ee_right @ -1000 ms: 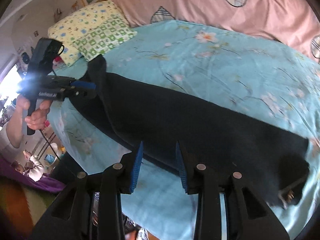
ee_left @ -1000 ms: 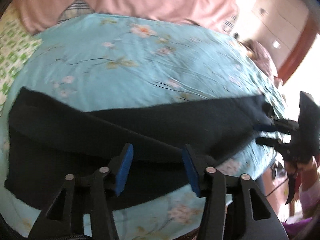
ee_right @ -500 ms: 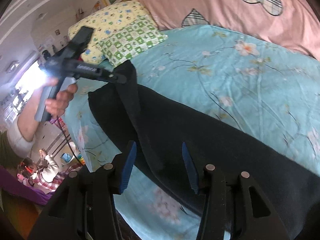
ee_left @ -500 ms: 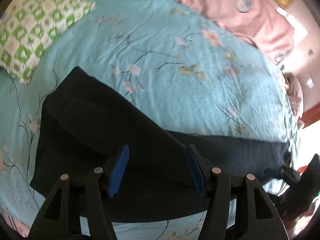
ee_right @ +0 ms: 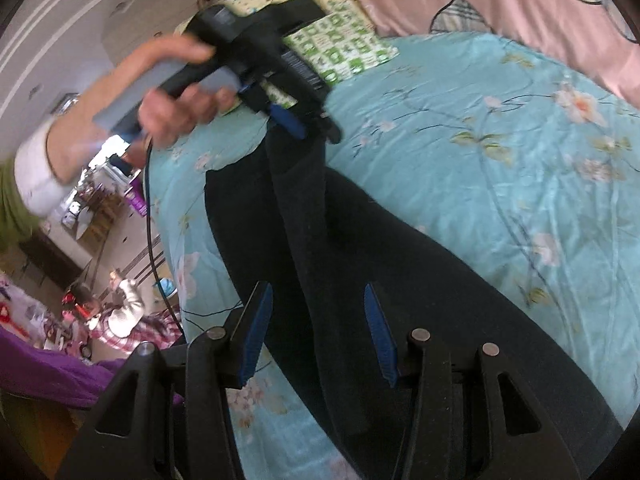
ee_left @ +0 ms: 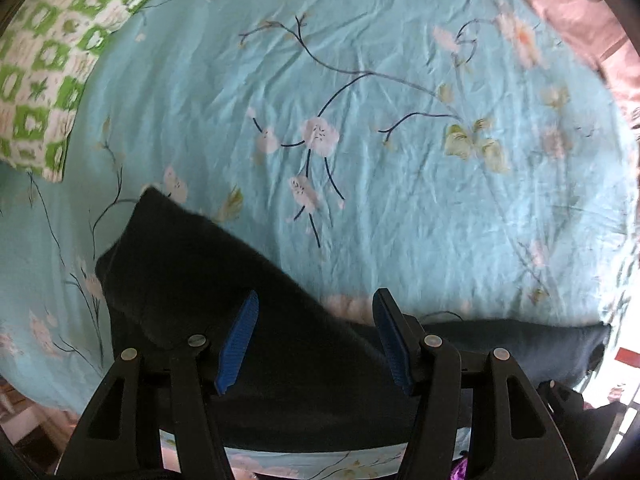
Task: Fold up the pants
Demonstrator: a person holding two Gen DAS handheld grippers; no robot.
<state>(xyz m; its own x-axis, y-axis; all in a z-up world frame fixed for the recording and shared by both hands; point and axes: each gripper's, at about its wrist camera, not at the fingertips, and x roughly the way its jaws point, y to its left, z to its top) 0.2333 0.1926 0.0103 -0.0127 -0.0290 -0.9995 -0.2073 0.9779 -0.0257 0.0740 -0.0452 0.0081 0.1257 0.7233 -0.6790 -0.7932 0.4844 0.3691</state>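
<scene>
Black pants (ee_left: 248,320) lie along the near edge of a blue flowered bed; they also show in the right wrist view (ee_right: 400,280). In the right wrist view my left gripper (ee_right: 312,128) is shut on the pants' end and lifts a strip of the cloth above the bed. In its own view the left gripper (ee_left: 316,340) shows its blue pads apart with black cloth between and under them. My right gripper (ee_right: 320,332) has its blue pads apart over the black cloth; whether it grips cloth is hidden.
A green checked pillow (ee_left: 44,68) lies at the far left, also in the right wrist view (ee_right: 340,48). A pink quilt (ee_right: 500,4) lies along the far side. The blue bedsheet (ee_left: 400,160) spreads beyond the pants. The bed's near edge drops to a cluttered floor (ee_right: 80,304).
My left gripper has risen and swung inward over the bed, carrying the pants' end with it. The lifted cloth now hangs as a raised strip. The right gripper has moved closer to the left.
</scene>
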